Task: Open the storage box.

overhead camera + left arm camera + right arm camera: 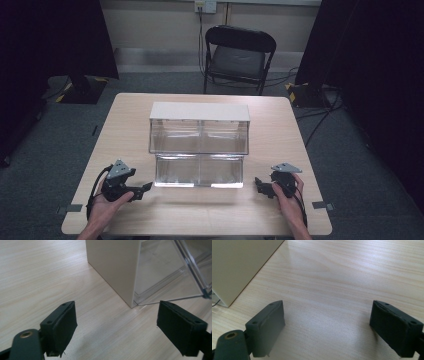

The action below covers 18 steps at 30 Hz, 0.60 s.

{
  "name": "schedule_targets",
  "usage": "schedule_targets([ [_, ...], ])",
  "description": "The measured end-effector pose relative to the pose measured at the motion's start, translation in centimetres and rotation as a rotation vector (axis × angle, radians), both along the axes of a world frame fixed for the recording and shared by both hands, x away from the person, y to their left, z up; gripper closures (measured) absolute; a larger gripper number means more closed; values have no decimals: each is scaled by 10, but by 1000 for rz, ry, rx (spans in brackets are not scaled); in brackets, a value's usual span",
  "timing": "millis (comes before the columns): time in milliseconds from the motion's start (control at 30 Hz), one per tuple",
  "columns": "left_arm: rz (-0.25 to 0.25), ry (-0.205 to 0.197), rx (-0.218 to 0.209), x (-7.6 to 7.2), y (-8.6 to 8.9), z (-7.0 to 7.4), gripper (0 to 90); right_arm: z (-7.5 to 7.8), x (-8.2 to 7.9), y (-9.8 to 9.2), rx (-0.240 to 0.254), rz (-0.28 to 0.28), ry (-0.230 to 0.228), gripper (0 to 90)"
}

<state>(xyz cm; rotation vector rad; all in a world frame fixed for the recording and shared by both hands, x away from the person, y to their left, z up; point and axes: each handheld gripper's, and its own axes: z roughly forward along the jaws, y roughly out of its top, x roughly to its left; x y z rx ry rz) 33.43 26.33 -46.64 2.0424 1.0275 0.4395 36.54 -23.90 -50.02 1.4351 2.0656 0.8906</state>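
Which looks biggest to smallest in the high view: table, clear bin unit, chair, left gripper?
1. table
2. clear bin unit
3. chair, though it stands farther off, so this is unsure
4. left gripper

Black fingers (60,327), a clear bin (199,150) with a cream top, pale wood-grain table (280,130).

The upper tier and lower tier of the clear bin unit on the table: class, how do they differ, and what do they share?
The upper tier sits farther back and higher; the lower tier juts forward toward the grippers. The upper tier carries a beige top panel; the lower tier has none. Shared: both have clear walls, each split by a middle divider into two compartments, which look empty.
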Motion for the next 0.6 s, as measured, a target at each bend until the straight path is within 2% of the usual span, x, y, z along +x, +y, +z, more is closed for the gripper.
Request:
schedule_targets([
  [33,0,0,0,0,0,0,162,0,0,0,0,0,0,118],
  [100,-35,-1,-6,-3,-4,3,162,0,0,0,0,0,0,118],
  [367,-78,8,-18,-7,-7,6,165,0,0,0,0,0,0,118],
  [500,-73,2,-18,-9,-8,7,174,0,0,0,0,0,0,118],
  [533,-72,3,-40,-9,-9,6,174,0,0,0,0,0,0,118],
  [600,-77,7,-45,-9,-10,6,173,0,0,0,1,2,1,115],
])
